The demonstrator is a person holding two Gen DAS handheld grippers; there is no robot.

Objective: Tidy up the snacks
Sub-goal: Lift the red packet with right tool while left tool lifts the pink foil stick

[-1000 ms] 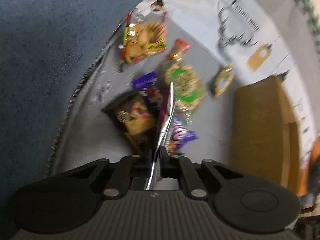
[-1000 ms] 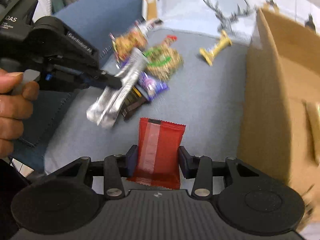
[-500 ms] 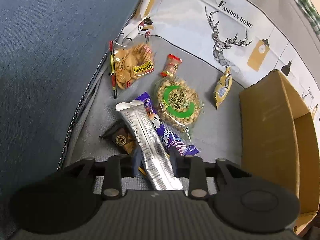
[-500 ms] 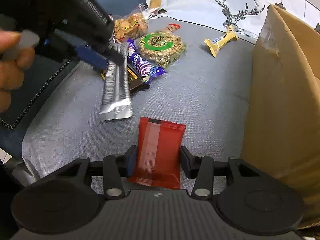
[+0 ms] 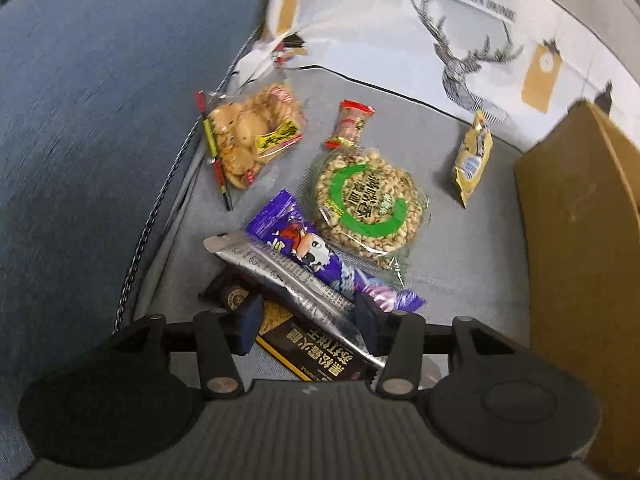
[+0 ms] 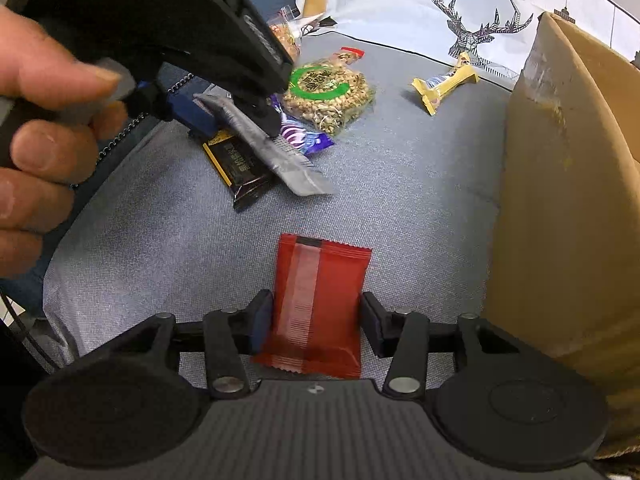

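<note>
A silver packet (image 5: 280, 276) lies across a black packet (image 5: 320, 356) and a purple packet (image 5: 308, 248) on the grey cushion (image 6: 400, 200). My left gripper (image 5: 308, 320) straddles the silver packet (image 6: 280, 156), its jaws opening and its pads off the wrapper. Seen from the right wrist, the left gripper (image 6: 236, 124) is in a person's hand (image 6: 36, 120). My right gripper (image 6: 316, 320) is shut on a red packet (image 6: 320, 300), pads against its two long edges, low over the cushion.
An open cardboard box (image 6: 560, 200) stands at the right edge. Further back lie a round peanut bag (image 5: 368, 200), a cracker bag (image 5: 248, 136), a small red-topped snack (image 5: 350, 124) and a yellow bar (image 5: 472, 160). A blue sofa arm (image 5: 80, 120) rises on the left.
The silver packet, gripped edge-on by the left gripper a second ago, now lies flat on the pile and the left jaws have widened. The right gripper and red packet stayed put.
</note>
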